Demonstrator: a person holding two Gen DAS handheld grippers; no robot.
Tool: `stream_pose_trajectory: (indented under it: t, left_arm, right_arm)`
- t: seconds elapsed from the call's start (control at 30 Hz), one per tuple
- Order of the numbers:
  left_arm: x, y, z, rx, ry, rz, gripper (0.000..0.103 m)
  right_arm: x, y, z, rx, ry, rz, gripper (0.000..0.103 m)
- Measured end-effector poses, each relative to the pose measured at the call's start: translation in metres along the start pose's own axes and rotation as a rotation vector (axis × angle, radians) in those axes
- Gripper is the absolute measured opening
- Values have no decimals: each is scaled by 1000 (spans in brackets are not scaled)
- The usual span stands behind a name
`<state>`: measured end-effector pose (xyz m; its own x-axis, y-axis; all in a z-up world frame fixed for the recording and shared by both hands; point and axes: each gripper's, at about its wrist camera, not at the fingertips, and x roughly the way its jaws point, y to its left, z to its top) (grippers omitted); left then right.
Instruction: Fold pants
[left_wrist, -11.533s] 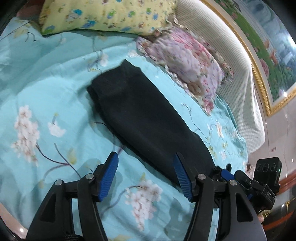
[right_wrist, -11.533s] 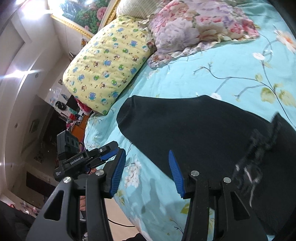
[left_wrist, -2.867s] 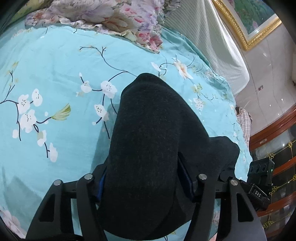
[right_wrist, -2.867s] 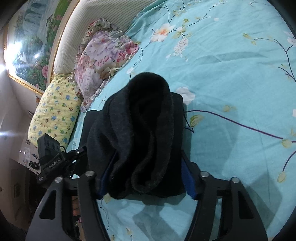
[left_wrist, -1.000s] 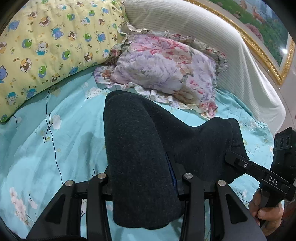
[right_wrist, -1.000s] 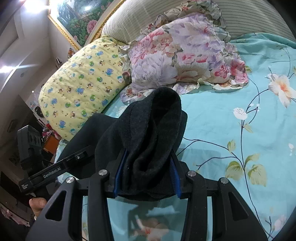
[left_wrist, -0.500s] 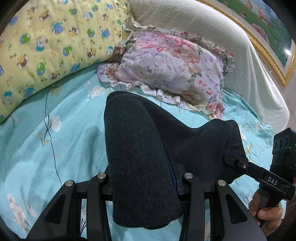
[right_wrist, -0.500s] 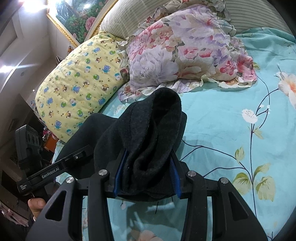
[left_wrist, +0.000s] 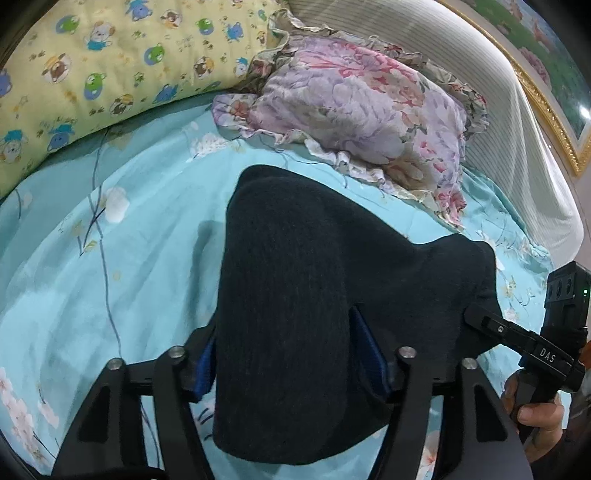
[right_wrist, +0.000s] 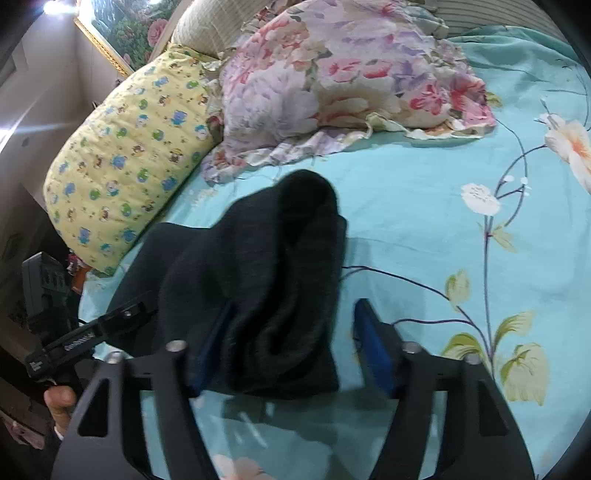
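Observation:
The black pants (left_wrist: 295, 280) lie bunched in a thick fold on the turquoise flowered bedsheet (left_wrist: 110, 258). My left gripper (left_wrist: 291, 362) has its jaws spread wide, and the fold fills the gap between the blue pads. My right gripper (right_wrist: 295, 339) is open too; the pants (right_wrist: 266, 273) rest against its left pad, while the right pad (right_wrist: 373, 343) stands clear of the cloth. Each gripper shows at the edge of the other's view.
A yellow cartoon-print pillow (left_wrist: 92, 74) and a floral ruffled pillow (left_wrist: 362, 103) lie just beyond the pants. A striped white headboard (left_wrist: 517, 129) and a gold-framed picture (left_wrist: 554, 74) stand behind them. Bare sheet (right_wrist: 461, 221) spreads to the right.
Both grippers' jaws have spread apart since half a second ago, letting go of the folded pants. The bundle has sunk onto the sheet nearer the pillows.

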<state>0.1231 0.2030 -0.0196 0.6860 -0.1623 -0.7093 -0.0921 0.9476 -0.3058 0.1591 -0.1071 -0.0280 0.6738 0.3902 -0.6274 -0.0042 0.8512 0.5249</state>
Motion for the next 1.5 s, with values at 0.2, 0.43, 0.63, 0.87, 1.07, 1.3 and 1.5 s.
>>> stream_pose_trajectory:
  t: [0.2, 0.43, 0.63, 0.87, 1.07, 1.3, 1.5]
  left_arm:
    - [-7, 3, -6, 6, -8, 27, 77]
    - [-17, 2, -12, 32, -9, 81, 82]
    - [-25, -2, -21, 65, -7, 126, 83]
    - [-33, -4, -31, 84, -6, 152, 84]
    - [-43, -9, -43, 127, -48, 196, 84]
    - [-48, -20, -57, 220, -60, 210, 84]
    - [-48, -20, -69, 231, -89, 205, 84]
  right_arm:
    - [-2, -8, -5, 26, -12, 7, 78]
    - [-9, -7, -9, 38, -21, -1, 79]
    - [-25, -4, -15, 29, -48, -27, 79]
    - [-31, 4, -26, -2, -44, -52, 79]
    - [-42, 19, -36, -75, -90, -90, 79]
    - [-52, 50, -52, -231, -124, -140, 84]
    - [-54, 72, -69, -359, -139, -159, 85]
